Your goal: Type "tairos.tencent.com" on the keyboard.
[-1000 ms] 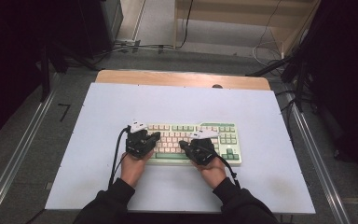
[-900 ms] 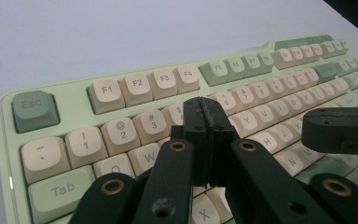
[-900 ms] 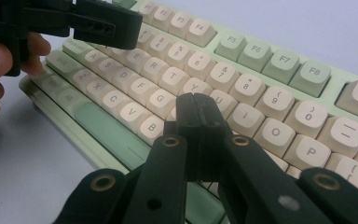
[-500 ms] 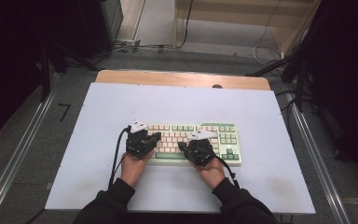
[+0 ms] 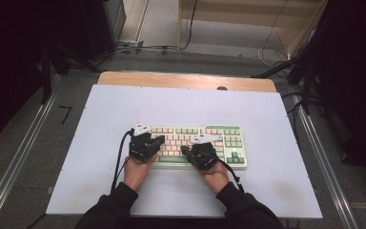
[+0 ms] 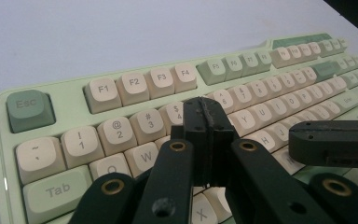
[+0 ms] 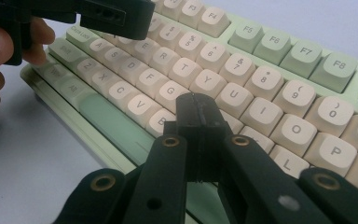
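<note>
A pale green keyboard (image 5: 195,142) with cream and green keys lies on the white table top, a little in front of its middle. My left gripper (image 5: 161,140) hangs over the keyboard's left half, its jaws shut with nothing between them. In the left gripper view its tips (image 6: 208,109) hover just above the number and letter rows of the keyboard (image 6: 121,88). My right gripper (image 5: 184,150) is over the middle keys, also shut and empty. Its tips (image 7: 196,105) sit above the keys near G and H of the keyboard (image 7: 270,56). The two tips point toward each other, a short gap apart.
The white table top (image 5: 124,105) has bare room on every side of the keyboard. A wooden strip (image 5: 186,80) runs along its far edge. Metal rails (image 5: 24,152) flank the table, and cables (image 5: 276,52) lie on the floor beyond.
</note>
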`<state>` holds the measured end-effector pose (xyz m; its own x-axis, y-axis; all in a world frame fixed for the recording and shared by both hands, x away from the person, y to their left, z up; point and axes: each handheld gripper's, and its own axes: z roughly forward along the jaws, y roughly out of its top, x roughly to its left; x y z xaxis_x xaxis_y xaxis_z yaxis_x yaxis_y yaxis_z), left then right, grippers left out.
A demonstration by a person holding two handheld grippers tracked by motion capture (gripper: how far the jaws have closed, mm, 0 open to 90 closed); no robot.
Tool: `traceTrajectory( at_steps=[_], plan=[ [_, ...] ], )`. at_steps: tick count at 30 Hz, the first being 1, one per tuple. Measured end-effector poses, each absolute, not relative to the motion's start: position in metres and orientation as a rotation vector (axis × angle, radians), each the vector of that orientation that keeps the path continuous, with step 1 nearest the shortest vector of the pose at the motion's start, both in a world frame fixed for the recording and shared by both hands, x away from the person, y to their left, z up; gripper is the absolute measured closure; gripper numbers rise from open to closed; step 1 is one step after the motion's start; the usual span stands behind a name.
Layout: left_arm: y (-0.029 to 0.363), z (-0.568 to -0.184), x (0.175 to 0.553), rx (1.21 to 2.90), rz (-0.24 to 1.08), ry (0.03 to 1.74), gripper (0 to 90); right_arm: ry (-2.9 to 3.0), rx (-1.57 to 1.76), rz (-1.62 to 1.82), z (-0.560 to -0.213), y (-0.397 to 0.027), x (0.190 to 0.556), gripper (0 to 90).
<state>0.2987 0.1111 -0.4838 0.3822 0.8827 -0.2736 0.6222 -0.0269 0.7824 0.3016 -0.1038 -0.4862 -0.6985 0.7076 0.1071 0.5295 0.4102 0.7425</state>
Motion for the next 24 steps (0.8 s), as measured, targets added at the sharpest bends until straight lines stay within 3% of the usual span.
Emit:
traceTrajectory(
  at_steps=[24],
  plan=[
    [0.1075,-0.4842,0.2992,1.743,0.354,1.317,90.0,2.407,1.112,1.187,-0.481,-0.1096,0.302,87.6]
  ],
)
